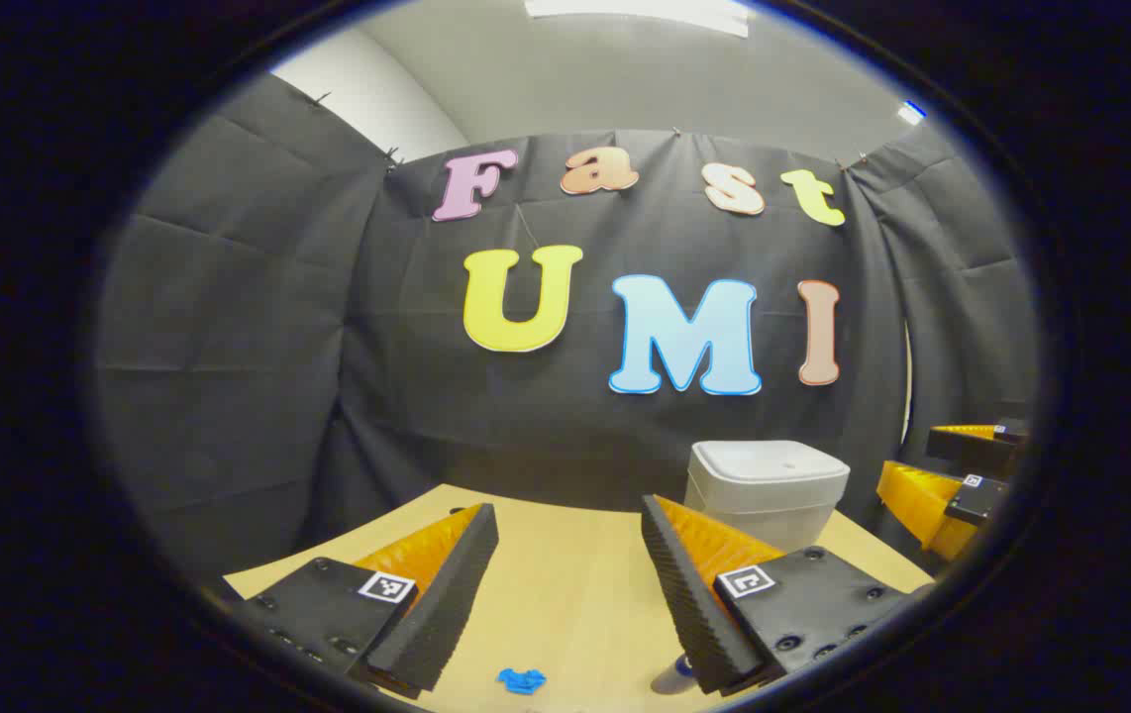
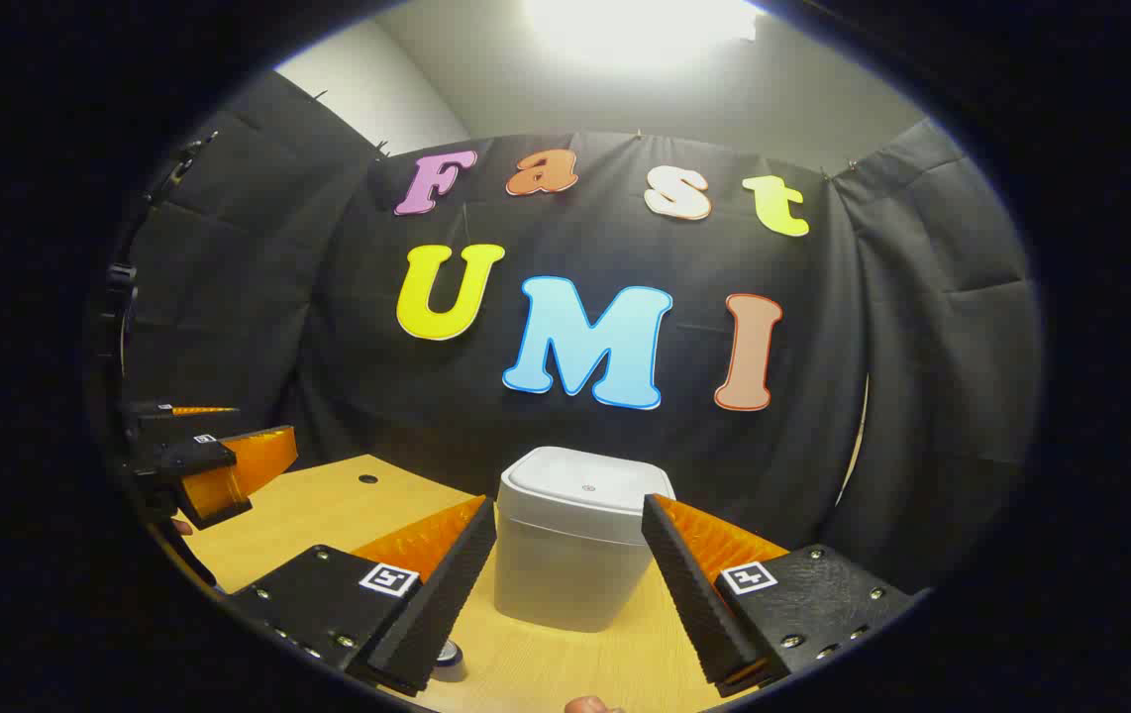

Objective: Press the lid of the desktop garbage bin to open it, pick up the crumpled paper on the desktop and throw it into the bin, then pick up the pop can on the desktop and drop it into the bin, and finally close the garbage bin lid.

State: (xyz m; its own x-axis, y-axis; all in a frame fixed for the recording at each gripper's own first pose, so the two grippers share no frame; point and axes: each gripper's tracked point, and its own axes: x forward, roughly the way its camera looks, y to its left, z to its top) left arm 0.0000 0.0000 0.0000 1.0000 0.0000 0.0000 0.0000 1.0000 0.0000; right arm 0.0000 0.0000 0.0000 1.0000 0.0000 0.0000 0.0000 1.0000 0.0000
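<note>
Above desk (image 1: 565, 574) — left tongs (image 1: 568, 515), right tongs (image 2: 568, 507) both spread wide, empty; bin (image 2: 570, 535) lid down.

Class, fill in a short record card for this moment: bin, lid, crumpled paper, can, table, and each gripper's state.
bin: white garbage bin upright on the table, near the back wall
lid: lid closed
crumpled paper: blue wad on the table, near the left gripper
can: pop can partly hidden behind one finger
table: wooden table
left gripper: left gripper jaws open, empty
right gripper: right gripper jaws open, empty, facing the bin

L claw (image 1: 568, 564) agape, R claw (image 2: 568, 564) agape
</note>
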